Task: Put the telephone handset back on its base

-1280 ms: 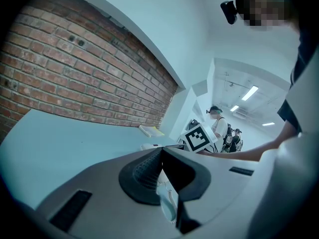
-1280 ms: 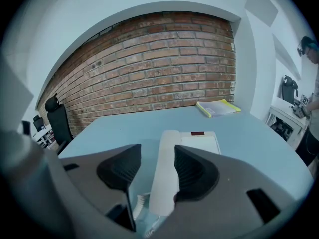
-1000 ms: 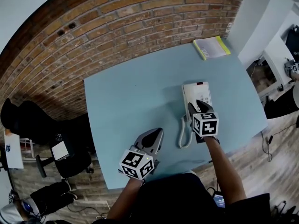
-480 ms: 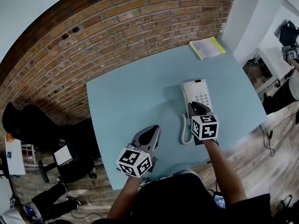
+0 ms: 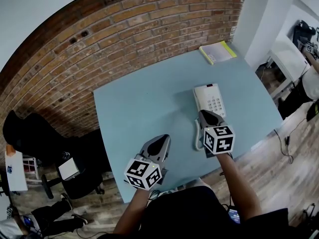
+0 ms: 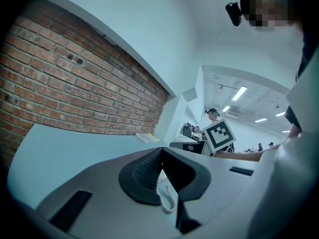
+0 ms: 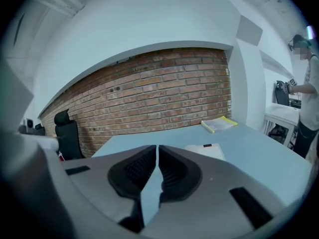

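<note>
A white telephone (image 5: 210, 99) lies on the light blue table (image 5: 144, 103), keypad up, with the handset (image 5: 200, 98) resting along the base's left side. Its coiled cord (image 5: 196, 136) trails toward the near edge and also shows as a cord (image 6: 167, 198) below the left jaws. My right gripper (image 5: 203, 114) hovers just short of the phone's near end. Its jaws have just been closing and now meet with nothing between them (image 7: 156, 151). The phone (image 7: 207, 150) shows just past them. My left gripper (image 5: 162, 139) hangs over the table's near left part, shut and empty (image 6: 161, 152).
A yellow-edged book (image 5: 218, 52) lies at the table's far right corner. A brick wall (image 5: 149, 24) runs behind the table. A black office chair (image 5: 30, 133) stands to the left, and a person (image 5: 311, 78) works at a white desk to the right.
The right gripper has pulled back and up from the phone toward the near edge, and its jaws have closed. The left gripper has drifted slightly.
</note>
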Demonstrator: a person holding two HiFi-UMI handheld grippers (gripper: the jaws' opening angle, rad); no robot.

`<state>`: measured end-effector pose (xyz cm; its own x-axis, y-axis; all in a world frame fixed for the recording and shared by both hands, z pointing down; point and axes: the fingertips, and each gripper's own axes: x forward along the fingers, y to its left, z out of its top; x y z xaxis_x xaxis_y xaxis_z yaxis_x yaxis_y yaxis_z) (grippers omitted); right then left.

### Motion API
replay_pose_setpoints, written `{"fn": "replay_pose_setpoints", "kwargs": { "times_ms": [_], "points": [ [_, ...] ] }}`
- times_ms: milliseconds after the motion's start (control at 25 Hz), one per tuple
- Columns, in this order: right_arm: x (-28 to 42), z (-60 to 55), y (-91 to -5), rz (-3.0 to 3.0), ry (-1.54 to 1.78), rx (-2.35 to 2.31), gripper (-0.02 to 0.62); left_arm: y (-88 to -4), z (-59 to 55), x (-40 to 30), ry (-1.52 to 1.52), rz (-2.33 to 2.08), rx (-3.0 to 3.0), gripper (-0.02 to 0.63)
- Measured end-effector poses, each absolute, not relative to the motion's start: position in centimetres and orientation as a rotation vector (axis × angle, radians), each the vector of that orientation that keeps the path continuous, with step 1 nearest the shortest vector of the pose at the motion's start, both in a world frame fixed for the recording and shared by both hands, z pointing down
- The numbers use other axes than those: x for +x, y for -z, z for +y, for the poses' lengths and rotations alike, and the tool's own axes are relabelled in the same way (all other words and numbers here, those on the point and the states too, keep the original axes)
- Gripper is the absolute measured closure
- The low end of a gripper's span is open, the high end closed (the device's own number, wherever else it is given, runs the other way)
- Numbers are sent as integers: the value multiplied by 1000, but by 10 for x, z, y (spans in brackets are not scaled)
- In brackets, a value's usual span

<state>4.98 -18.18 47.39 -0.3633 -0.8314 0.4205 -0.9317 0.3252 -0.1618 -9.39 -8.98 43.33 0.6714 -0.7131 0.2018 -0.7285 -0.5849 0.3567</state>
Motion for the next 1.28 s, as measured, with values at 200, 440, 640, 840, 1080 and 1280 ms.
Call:
{"fn": "replay_pose_setpoints", "kwargs": {
  "times_ms": [200, 440, 640, 840, 1080, 1280],
  "points": [
    [38, -162, -456, -2383, -525, 1619, 578, -430, -78, -102, -44, -1116, 2493, 597],
    [21, -138, -434, -2442, -476, 1651, 581, -424, -65, -113, -27, -1105, 2515, 597],
    [11, -115, -419, -2483, -427, 1679, 583, -419, -54, -121, -16, -1100, 2545, 597],
    [2, -98, -412, -2508, -422, 1696, 583, -416, -46, -128, -13, -1090, 2566, 597],
    [-6, -84, -407, -2537, -414, 1704, 583, -415, -37, -130, -7, -1072, 2597, 597],
    [-11, -76, -402, -2555, -403, 1701, 583, -417, -32, -131, -20, -1055, 2608, 597]
  ]
}}
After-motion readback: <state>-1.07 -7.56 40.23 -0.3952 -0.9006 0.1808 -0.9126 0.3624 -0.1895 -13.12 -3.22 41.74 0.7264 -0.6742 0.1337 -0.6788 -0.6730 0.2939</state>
